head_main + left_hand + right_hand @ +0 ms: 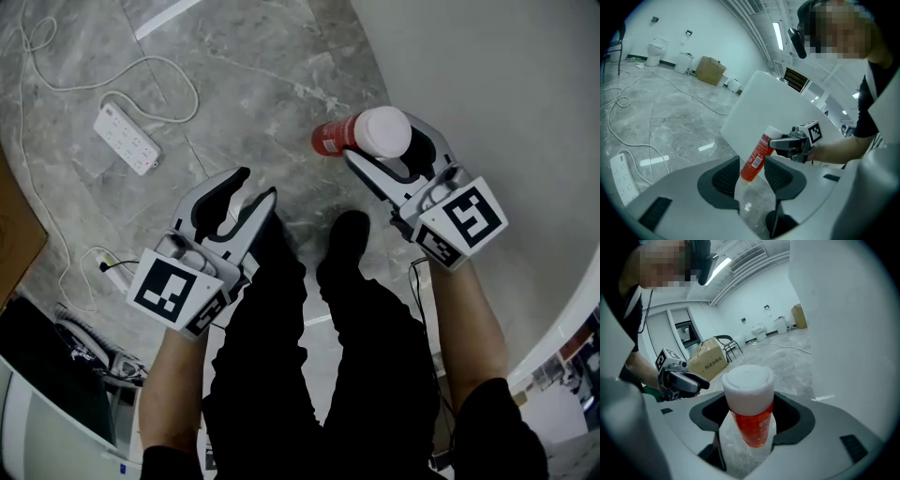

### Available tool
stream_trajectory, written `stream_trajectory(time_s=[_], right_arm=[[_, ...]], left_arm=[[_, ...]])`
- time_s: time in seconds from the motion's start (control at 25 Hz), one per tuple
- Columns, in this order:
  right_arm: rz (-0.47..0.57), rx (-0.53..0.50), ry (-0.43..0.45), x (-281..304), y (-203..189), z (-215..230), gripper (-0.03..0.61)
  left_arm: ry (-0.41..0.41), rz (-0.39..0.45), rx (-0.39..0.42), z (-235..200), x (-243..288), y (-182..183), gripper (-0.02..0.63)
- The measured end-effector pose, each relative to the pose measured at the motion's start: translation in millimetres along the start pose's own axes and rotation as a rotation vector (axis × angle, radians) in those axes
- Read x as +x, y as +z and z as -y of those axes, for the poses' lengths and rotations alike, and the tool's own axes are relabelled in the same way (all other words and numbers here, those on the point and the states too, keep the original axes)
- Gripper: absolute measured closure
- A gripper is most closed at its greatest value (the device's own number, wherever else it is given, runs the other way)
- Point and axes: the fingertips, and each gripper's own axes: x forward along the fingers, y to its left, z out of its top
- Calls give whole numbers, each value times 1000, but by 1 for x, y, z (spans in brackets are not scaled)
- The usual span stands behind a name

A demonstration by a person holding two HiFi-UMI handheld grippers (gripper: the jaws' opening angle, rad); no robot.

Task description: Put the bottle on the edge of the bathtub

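Bottle (339, 137) clamped at its cap in your right gripper (386, 150) may pivot and slip short of the bathtub (497, 84); left gripper (258, 183) hangs half-open, empty.

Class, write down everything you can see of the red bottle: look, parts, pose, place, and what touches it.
The bottle is slim, with a red, slightly see-through body that looks plastic, a label with white print and a wide white cap. The right gripper clamps it near the cap, one jaw on each side. It hangs tilted in the air, base pointing away from the gripper, above the grey marbled floor beside the white bathtub. Nothing else touches it.
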Motion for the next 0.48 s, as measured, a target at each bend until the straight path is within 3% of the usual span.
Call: stream_trajectory(time_s=[0.24, 0.48], right_arm=[[-20, -65, -38, 20, -8, 36, 293], [-27, -78, -47, 46, -27, 71, 293]], left_arm=[[40, 52, 45, -28, 27, 16, 468], [106, 33, 143, -57, 54, 26, 572]])
